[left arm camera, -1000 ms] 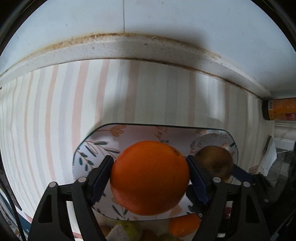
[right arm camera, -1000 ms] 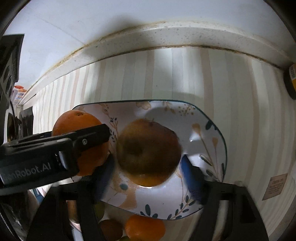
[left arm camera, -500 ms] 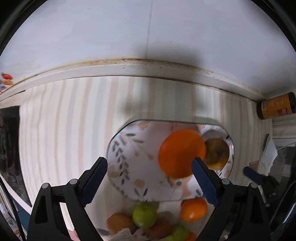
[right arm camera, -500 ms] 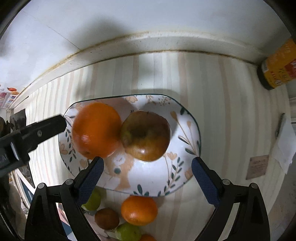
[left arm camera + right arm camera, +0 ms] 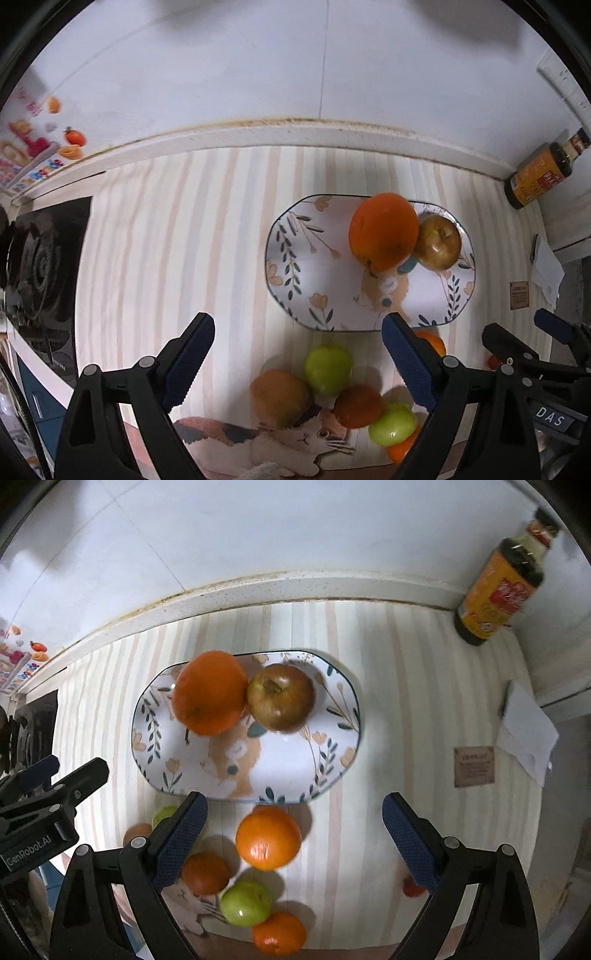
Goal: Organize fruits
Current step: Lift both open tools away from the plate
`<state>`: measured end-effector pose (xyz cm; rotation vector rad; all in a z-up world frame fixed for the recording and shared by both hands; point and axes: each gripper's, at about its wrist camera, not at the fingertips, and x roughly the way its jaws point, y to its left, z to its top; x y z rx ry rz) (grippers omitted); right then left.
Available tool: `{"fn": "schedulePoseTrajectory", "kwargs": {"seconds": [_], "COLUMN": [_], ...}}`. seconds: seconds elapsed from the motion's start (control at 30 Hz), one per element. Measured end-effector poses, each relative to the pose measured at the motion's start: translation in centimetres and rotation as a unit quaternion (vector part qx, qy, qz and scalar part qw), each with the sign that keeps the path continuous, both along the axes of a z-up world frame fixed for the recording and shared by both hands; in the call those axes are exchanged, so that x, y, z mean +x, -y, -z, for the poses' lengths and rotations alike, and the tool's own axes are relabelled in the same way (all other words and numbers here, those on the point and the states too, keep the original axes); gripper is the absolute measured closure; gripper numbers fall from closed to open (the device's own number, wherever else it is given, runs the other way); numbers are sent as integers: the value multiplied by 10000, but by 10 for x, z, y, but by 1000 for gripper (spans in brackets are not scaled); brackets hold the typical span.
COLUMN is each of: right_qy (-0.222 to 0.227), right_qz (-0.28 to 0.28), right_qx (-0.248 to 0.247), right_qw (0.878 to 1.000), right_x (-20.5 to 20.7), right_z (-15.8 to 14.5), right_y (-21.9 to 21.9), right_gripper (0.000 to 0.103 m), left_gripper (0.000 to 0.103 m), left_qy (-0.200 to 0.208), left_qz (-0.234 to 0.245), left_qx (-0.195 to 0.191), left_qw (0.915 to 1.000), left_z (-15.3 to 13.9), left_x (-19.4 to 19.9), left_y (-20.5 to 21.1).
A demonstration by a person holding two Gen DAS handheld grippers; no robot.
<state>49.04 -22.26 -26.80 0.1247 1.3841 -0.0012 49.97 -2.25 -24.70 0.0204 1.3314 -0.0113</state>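
A floral plate (image 5: 295,273) (image 5: 295,760) lies on the striped counter. On it sit a large orange (image 5: 384,230) (image 5: 210,692) and a brownish apple (image 5: 439,242) (image 5: 280,698), touching each other. In front of the plate lies a loose pile: an orange (image 5: 267,838), green apples (image 5: 328,369) (image 5: 245,902), a reddish fruit (image 5: 357,406) (image 5: 205,873), a tan fruit (image 5: 279,397) and another orange (image 5: 279,938). My left gripper (image 5: 297,365) is open and empty, above the pile. My right gripper (image 5: 293,842) is open and empty, with the loose orange between its fingers' line of sight.
A sauce bottle (image 5: 495,587) (image 5: 539,173) stands at the back right by the wall. A folded white paper (image 5: 524,731) and a small brown card (image 5: 474,766) lie at the right. A black stove top (image 5: 40,266) is at the left. A cat-print mat (image 5: 280,443) lies at the front edge.
Both grippers opened, leaving the orange and the apple on the plate, then drew back and up. The fruit pile in front of the plate came into view.
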Motion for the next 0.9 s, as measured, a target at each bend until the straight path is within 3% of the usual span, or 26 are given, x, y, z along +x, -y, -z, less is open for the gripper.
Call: {"fn": "schedulePoseTrajectory", "kwargs": {"seconds": [0.27,0.57,0.77,0.9], "right_qy": [508,1057,1234,1016], "right_qz": [25,-75,16,109], "right_qx": [-100,-160,137,476], "right_qw": [9987,9942,9923,9936], "right_x": [-48,-99,-131,-143], "right_z": [-49,-101,-110,-91], "right_y": [-4,-13,-12,-8], "right_gripper": [5,5,5,5], "left_gripper": [10,10,10,7], "left_qy": [587,947,1195,1243], "left_qz": [8,108,19,43], "left_qx": [3,-25,-96,101], "left_qw": [9983,9954,9928,9922], "left_z": [-42,-80,-98,-89], "left_x": [-48,-91,-116,-123], "left_y": [-1,-3,-15,-23]}}
